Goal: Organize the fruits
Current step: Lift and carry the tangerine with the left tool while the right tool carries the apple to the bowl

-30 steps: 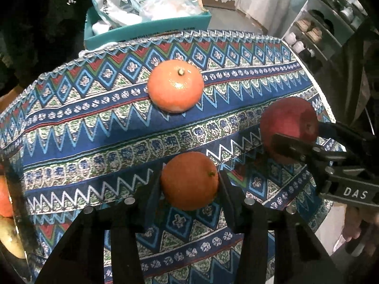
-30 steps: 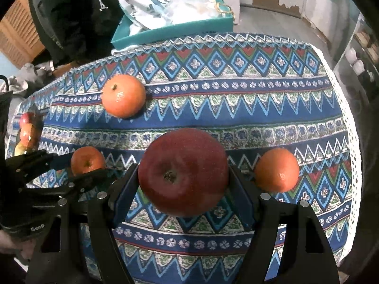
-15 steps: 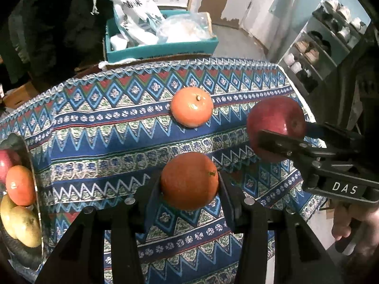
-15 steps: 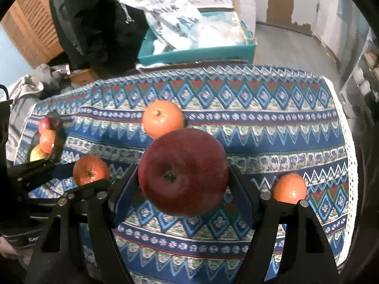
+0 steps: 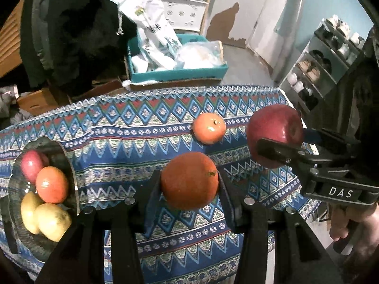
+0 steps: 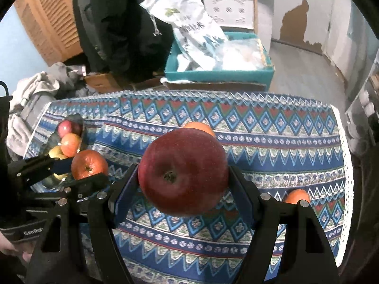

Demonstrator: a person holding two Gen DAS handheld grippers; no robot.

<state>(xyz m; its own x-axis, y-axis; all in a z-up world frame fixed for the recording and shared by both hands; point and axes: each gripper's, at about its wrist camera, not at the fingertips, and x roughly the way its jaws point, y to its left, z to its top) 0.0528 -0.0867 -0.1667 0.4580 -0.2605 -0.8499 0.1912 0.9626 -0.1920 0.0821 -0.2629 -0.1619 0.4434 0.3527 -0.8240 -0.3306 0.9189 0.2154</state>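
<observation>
My left gripper (image 5: 189, 184) is shut on an orange (image 5: 189, 179) and holds it above the patterned tablecloth; it also shows in the right wrist view (image 6: 88, 165). My right gripper (image 6: 182, 177) is shut on a red apple (image 6: 182, 172), also held in the air; it shows at the right of the left wrist view (image 5: 274, 135). A metal bowl (image 5: 71, 165) at the table's left holds a red apple, an orange and yellow fruits. One orange (image 5: 209, 128) lies on the cloth at mid-table. Another orange (image 6: 297, 196) lies near the right edge.
A teal box (image 5: 177, 75) with bags stands behind the table's far edge. A shoe rack (image 5: 327, 54) is at the right. Clothes are piled on the floor (image 6: 30, 94) at the left. The table (image 6: 272, 142) is covered by a blue zigzag cloth.
Both grippers have risen and pulled back with their fruit, so more of the table and the bowl at the left come into view.
</observation>
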